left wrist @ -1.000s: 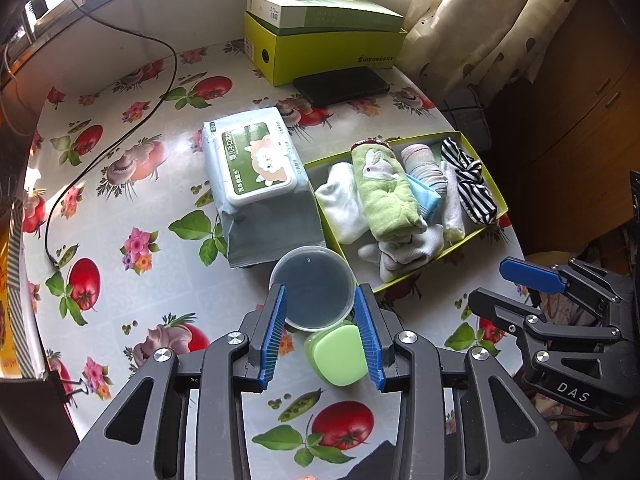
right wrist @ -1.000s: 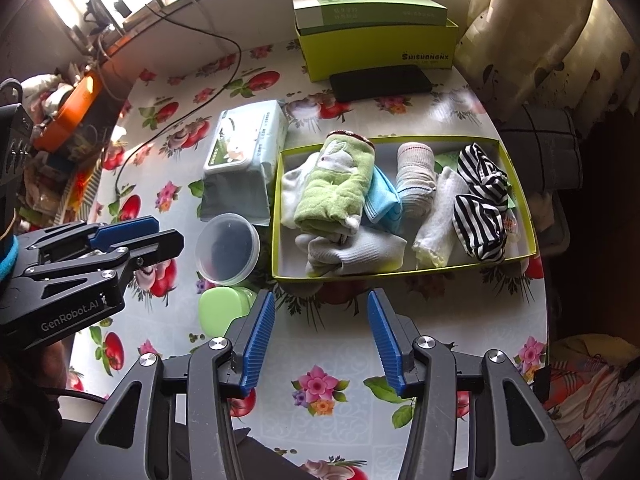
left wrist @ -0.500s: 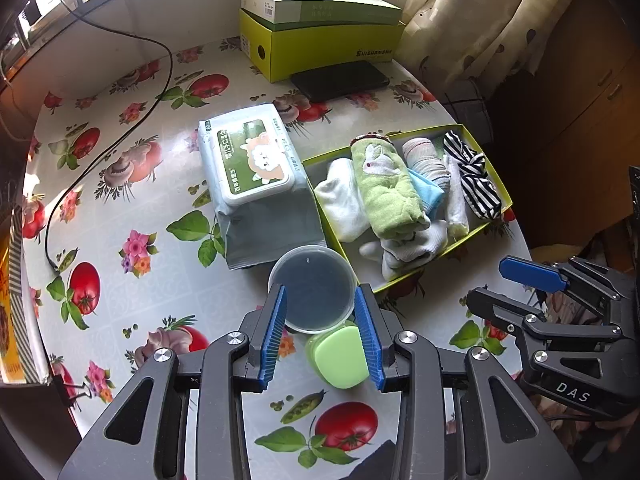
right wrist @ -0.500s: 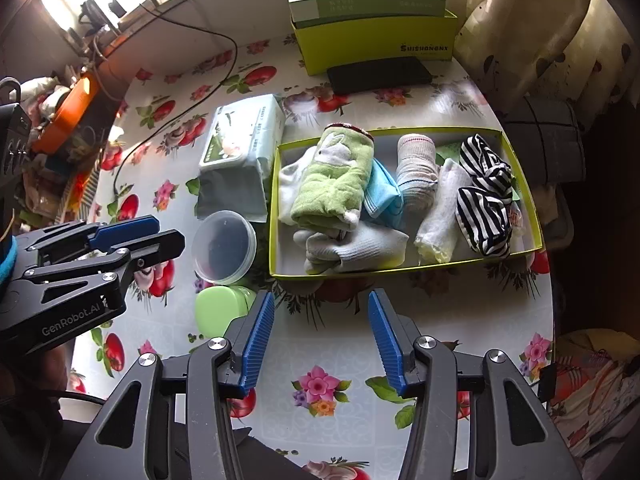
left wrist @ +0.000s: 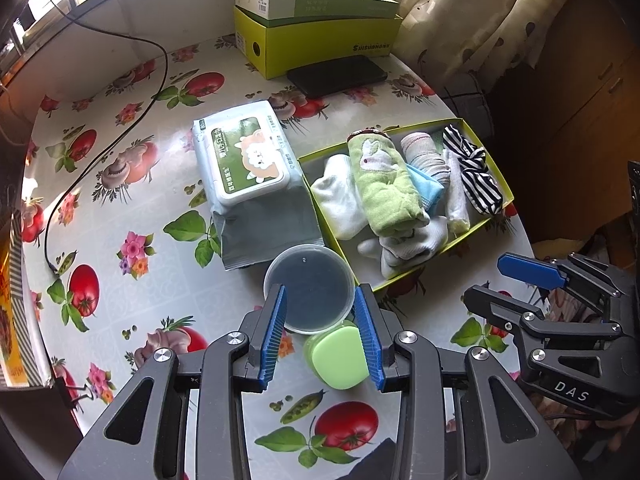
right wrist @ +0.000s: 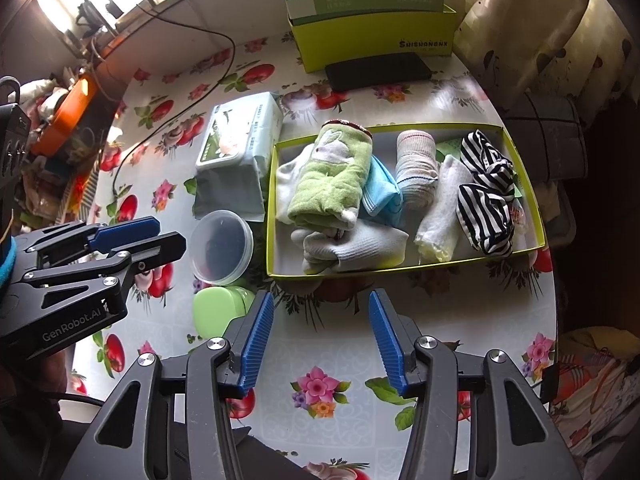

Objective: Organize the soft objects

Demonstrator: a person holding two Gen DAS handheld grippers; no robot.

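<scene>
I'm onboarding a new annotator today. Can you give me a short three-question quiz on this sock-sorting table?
1. True or false: the green towel lies inside the yellow-rimmed tray.
2. What sits beside the tray, next to the wipes pack: A) clear round container B) mug C) plate?
3. Is the right gripper holding anything?

Key: 1 true; 2 A; 3 no, it is open with nothing between its fingers.
</scene>
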